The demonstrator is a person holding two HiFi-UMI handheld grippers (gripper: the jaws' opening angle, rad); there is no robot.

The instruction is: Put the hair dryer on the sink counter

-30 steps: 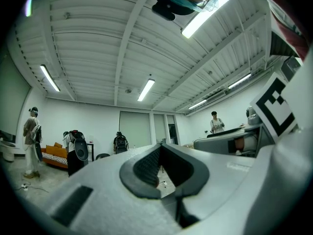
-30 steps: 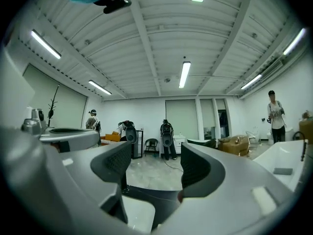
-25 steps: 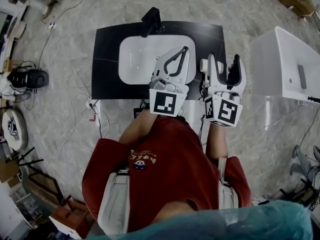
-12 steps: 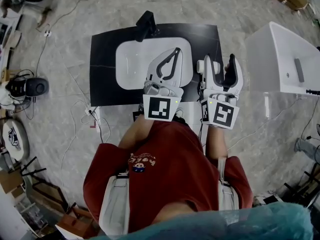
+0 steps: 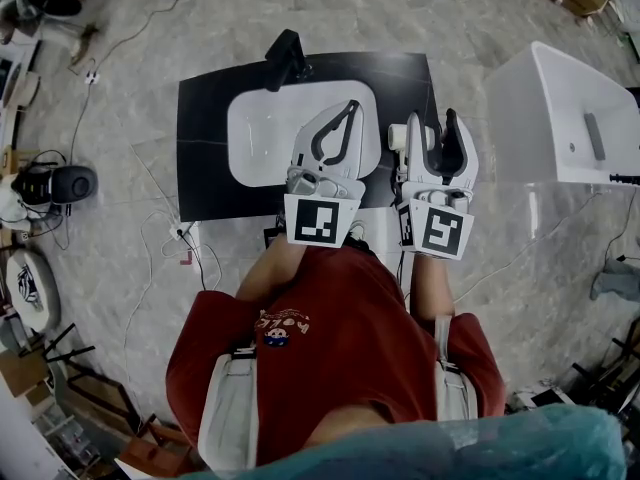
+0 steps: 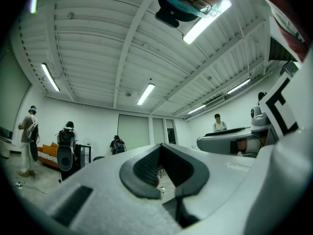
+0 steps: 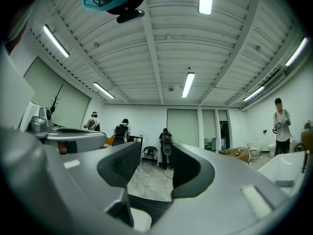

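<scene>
The left gripper point(image 5: 351, 108) held its jaws together on nothing, while the right gripper point(image 5: 437, 124) beside it was closing with only air between its jaws. Beyond and below them lay the black sink counter point(image 5: 203, 138) with its white basin point(image 5: 258, 138). I could not make out the hair dryer in any view.

On the marble floor point(image 5: 120, 98) stand a white tub point(image 5: 560, 103), a black round device point(image 5: 62, 182) and loose cables point(image 5: 205, 253).

Head view looks steeply down; gripper views tilt toward ceiling point(image 6: 98, 43).
</scene>
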